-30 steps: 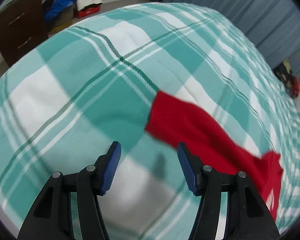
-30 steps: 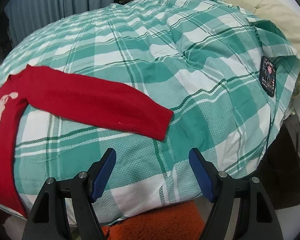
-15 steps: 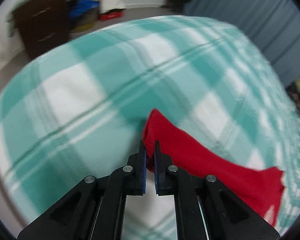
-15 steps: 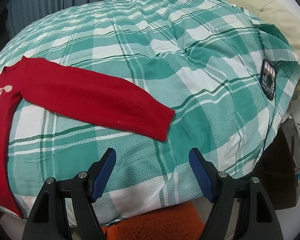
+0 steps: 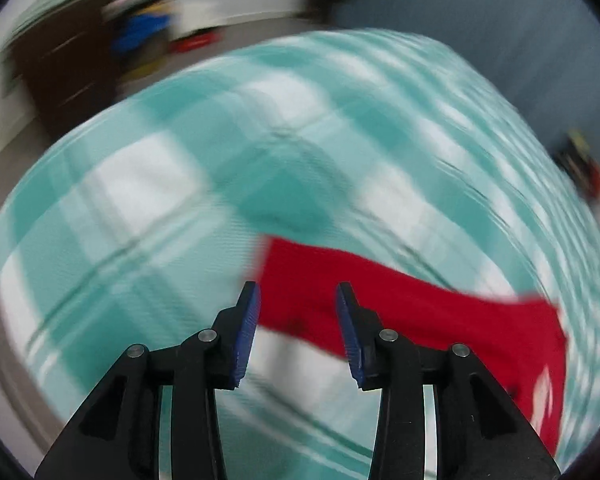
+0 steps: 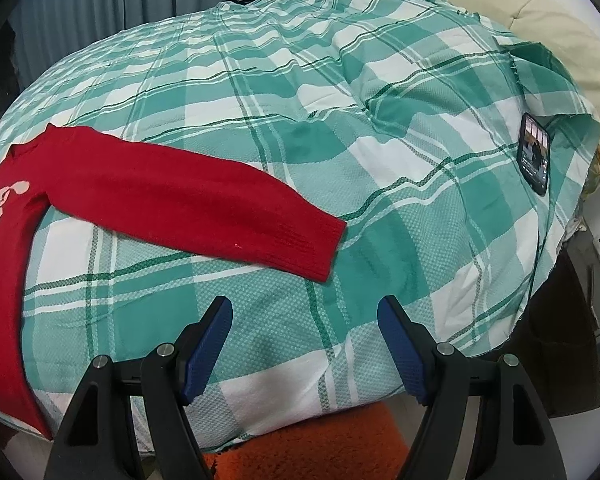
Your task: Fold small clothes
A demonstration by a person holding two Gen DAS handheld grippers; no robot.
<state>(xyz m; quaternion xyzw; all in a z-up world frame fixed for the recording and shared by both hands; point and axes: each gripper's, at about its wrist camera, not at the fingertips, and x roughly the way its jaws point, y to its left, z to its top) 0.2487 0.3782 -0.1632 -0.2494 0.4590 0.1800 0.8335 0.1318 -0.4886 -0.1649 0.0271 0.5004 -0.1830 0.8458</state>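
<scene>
A small red sweater with a pale figure on its chest lies spread on a green-and-white plaid bed cover. Its one sleeve stretches right, the cuff just beyond my right gripper, which is open and empty above the bed's near edge. In the blurred left wrist view the other sleeve lies flat, its cuff end between and just beyond the fingers of my left gripper, which is open and holds nothing.
A black phone lies on the cover at the right, near a cream pillow. An orange rug is below the bed edge. A dark dresser with piled clothes stands beyond the bed. Blue curtains hang behind.
My left gripper was shut on the sleeve cuff half a second ago; now it is open and the sleeve lies flat. The left view is swinging. My right gripper stays open.
</scene>
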